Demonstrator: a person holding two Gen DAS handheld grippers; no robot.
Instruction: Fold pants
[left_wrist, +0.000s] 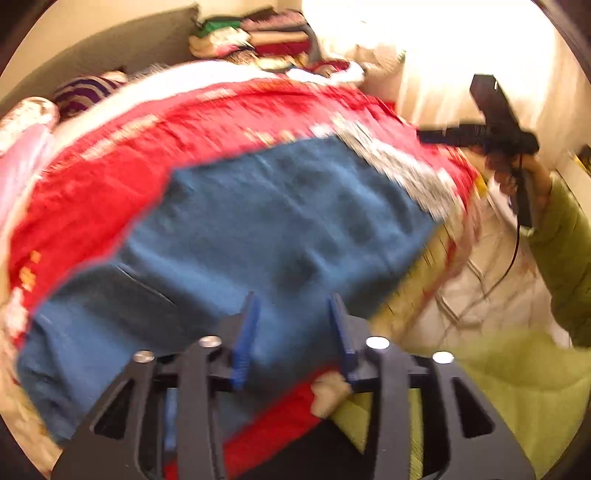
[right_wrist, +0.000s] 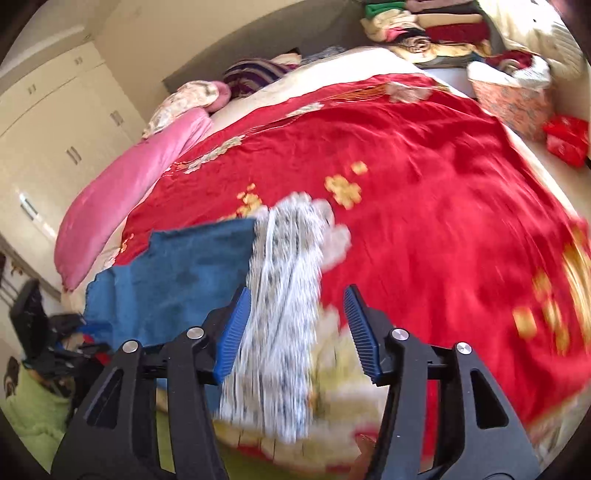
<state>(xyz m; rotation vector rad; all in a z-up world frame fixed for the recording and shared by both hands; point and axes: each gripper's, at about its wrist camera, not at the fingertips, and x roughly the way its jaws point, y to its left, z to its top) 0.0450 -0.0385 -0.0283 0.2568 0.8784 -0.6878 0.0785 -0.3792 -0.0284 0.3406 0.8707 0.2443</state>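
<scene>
Blue pants (left_wrist: 280, 221) lie spread on the red bedspread (left_wrist: 122, 155), with a grey-white patterned band (left_wrist: 399, 162) at their far end. My left gripper (left_wrist: 293, 332) is open just above the near end of the pants. In the right wrist view the pants (right_wrist: 173, 273) lie to the left and the patterned band (right_wrist: 284, 295) runs between the open blue fingers (right_wrist: 234, 332) of my right gripper (right_wrist: 297, 332), which hovers over it. The right gripper also shows in the left wrist view (left_wrist: 491, 125), held by a hand in a green sleeve.
A pink pillow (right_wrist: 125, 192) lies along the bed's left side. Folded clothes (right_wrist: 436, 29) are stacked at the headboard. A patterned basket (right_wrist: 513, 99) and a red bag (right_wrist: 567, 138) sit at the right. White wardrobes (right_wrist: 51, 122) stand to the left.
</scene>
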